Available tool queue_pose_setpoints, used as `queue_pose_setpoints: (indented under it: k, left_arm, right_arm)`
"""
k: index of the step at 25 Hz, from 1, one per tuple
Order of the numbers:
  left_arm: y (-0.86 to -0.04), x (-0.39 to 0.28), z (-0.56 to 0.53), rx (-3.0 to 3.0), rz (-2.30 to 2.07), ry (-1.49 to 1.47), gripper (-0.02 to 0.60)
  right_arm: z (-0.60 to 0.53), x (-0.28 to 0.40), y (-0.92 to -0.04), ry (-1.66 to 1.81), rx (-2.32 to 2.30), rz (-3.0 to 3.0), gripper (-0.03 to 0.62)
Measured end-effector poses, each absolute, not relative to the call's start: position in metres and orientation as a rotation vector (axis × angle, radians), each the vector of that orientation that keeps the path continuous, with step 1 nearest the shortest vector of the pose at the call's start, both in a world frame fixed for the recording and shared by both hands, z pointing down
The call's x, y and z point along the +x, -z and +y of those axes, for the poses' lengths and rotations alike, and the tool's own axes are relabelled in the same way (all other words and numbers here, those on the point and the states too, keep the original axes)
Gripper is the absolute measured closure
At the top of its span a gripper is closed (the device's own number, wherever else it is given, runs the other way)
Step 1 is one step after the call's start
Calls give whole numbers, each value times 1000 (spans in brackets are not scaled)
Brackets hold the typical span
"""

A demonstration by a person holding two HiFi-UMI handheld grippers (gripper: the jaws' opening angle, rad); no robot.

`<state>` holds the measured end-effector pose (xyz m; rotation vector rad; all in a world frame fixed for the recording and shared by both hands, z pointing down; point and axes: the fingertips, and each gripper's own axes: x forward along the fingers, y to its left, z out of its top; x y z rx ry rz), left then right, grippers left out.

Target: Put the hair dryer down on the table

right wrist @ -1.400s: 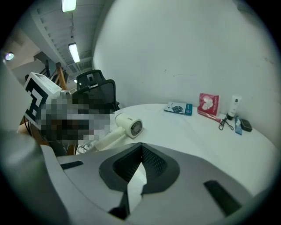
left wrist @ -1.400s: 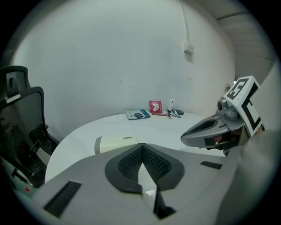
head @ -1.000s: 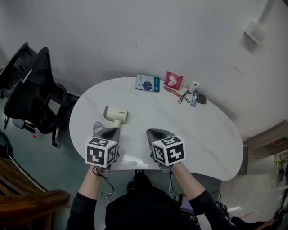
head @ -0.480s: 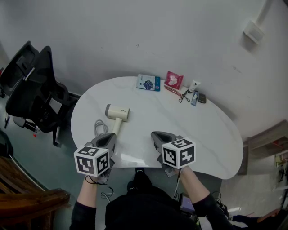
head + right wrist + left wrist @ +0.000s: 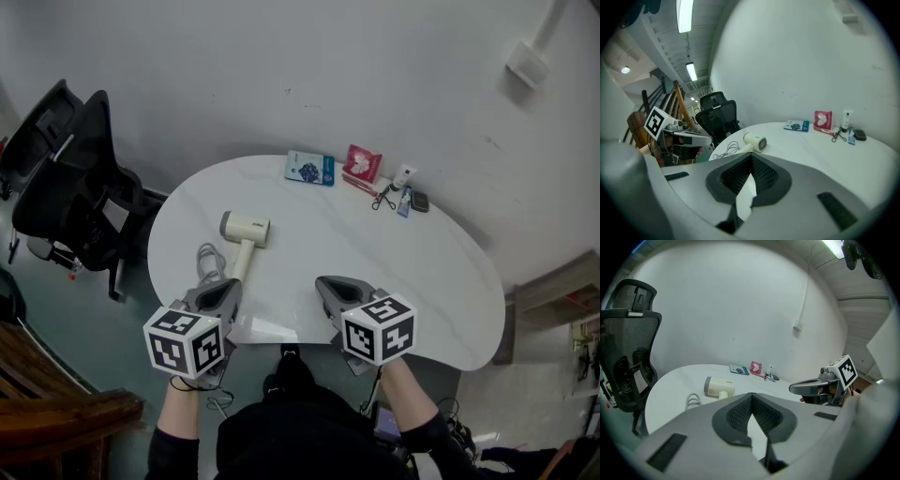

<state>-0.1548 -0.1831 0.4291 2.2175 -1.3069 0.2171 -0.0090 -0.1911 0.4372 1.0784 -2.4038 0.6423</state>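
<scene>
Cream plastic hair dryer lying near left edge of glossy kidney-shaped bench, white cord partly hiding behind left hand-held gripper. It and right hand-held gripper hovering at near edge, jaws pressed together, gripping nothing. Far-edge clutter too small to identify.

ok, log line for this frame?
hair dryer: lying on table, cord beside it | left gripper: shut, empty | right gripper: shut, empty | both at near table edge, not touching dryer
</scene>
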Motion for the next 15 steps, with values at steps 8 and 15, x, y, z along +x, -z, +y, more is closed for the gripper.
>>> queue_pose_setpoints:
  k: [8, 15]
  left_arm:
    - [-420, -157, -174, 2227, -1310, -194, 572]
    - [-420, -162, -165, 2227, -1321, -199, 572]
  right_arm:
    - [-178, -11, -437, -622, 1056, -2412, 592]
    - [-171, -14, -432, -608, 1045, -2423, 592]
